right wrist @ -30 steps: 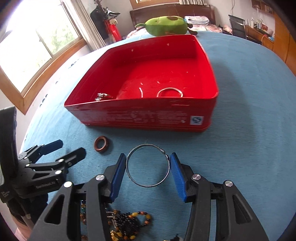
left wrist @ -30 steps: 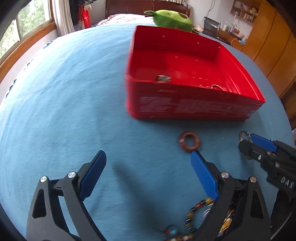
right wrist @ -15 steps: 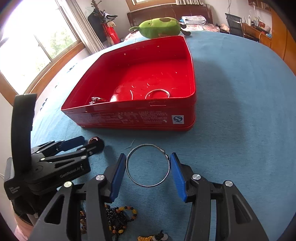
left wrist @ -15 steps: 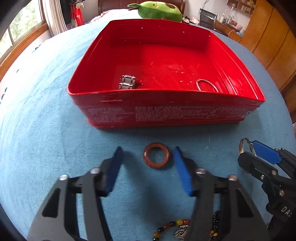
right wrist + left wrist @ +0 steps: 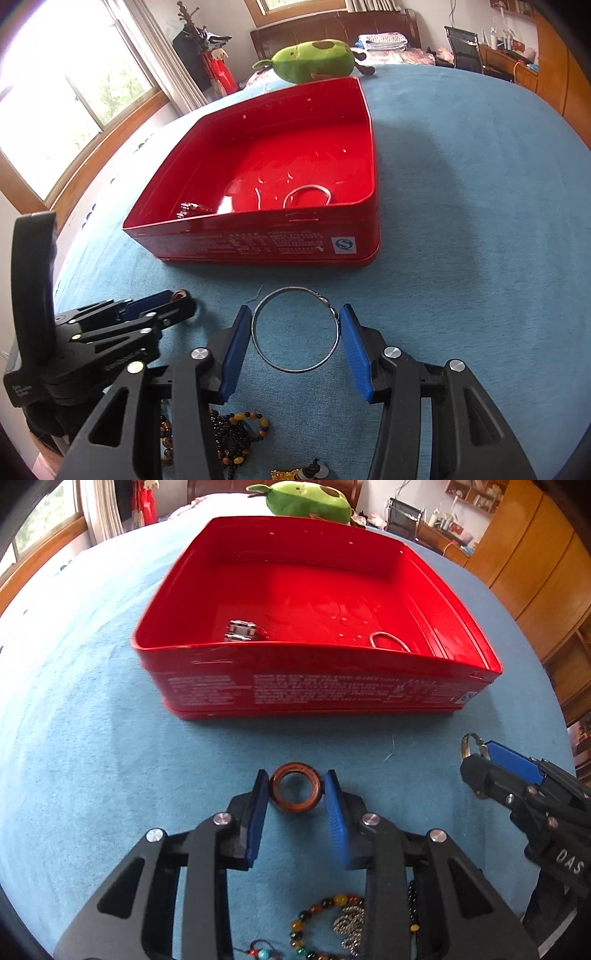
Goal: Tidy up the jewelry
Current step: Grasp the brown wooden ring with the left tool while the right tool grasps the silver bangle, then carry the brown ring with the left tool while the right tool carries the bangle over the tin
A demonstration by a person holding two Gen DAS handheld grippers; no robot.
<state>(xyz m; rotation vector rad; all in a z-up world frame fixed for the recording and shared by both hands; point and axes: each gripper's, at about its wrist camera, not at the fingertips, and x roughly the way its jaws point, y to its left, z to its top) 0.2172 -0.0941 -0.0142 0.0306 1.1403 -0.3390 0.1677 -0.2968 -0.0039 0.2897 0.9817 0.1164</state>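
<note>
A brown wooden ring (image 5: 295, 786) lies on the blue cloth in front of the red tin (image 5: 332, 690). My left gripper (image 5: 295, 788) straddles it, jaws closing, and both blue pads touch the ring's sides. In the right wrist view the left gripper (image 5: 177, 301) appears at lower left with the ring (image 5: 181, 294) at its tips. My right gripper (image 5: 295, 328) is shut on a thin silver bangle (image 5: 295, 369), one pad against each side. The right gripper (image 5: 480, 760) also shows at the right edge of the left wrist view.
The tin (image 5: 258, 243) holds a silver link piece (image 5: 242, 630) and a silver hoop (image 5: 388, 640). Beaded bracelets and a chain (image 5: 325, 915) lie near the front edge beneath the grippers. A green plush toy (image 5: 314, 61) sits beyond the tin.
My left gripper has shifted over to the brown ring and its jaws have narrowed from wide apart to touching the ring. The right gripper and its bangle have stayed put.
</note>
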